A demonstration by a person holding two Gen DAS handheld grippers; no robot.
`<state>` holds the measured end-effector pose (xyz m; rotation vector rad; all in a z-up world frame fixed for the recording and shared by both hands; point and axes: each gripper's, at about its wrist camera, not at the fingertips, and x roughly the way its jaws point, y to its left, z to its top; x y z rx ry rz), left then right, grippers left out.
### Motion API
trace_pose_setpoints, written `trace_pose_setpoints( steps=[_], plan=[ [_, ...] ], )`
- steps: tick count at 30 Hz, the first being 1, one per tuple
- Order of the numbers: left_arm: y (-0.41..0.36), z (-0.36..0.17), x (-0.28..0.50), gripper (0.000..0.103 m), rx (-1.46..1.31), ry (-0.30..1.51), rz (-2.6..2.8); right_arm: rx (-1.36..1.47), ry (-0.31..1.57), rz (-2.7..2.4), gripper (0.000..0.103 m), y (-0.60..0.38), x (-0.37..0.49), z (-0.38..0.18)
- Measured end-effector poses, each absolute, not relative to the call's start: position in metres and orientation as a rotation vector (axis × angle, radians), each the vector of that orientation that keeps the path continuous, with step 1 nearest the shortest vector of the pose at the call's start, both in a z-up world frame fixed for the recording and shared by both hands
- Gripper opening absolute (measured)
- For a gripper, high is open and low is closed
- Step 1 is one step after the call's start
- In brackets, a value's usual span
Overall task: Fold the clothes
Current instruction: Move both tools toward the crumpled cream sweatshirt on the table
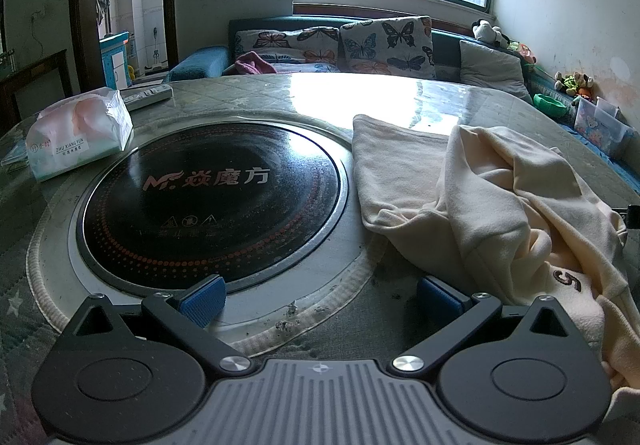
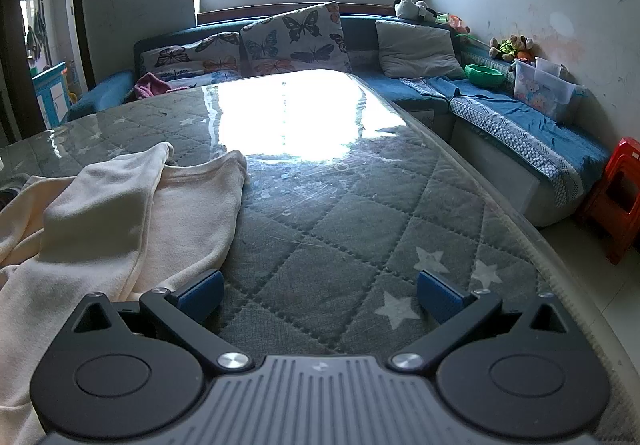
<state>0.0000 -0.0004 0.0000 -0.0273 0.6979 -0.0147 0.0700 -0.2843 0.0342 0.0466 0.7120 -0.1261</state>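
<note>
— Left gripper (image 1: 320,299)?
— Jaws spread wide, nothing held. The cream garment (image 1: 492,205) lies crumpled just beyond its right finger; the black hotplate (image 1: 212,201) sits ahead of its left.
— Right gripper (image 2: 320,295)?
— Also wide apart, empty. The garment (image 2: 132,213) reaches its left finger; bare quilted table (image 2: 360,225) lies between the jaws.

A lived-in home sitting room is showing here: a blue corner sofa (image 2: 500,101) carrying butterfly-print cushions (image 2: 296,39) and stuffed toys (image 2: 512,45) is wrapping around a quilt-covered table (image 2: 340,213) with what looks like a built-in induction cooktop (image 1: 212,205).
</note>
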Motion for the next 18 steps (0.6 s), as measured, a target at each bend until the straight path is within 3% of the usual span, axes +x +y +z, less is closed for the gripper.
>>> trace_pose_setpoints(
  steps=[18],
  plan=[
    [0.001,0.006,-0.016,0.103,-0.036,0.705,-0.001,-0.008,0.736,-0.021,0.103,-0.272,0.026,0.053]
  ],
)
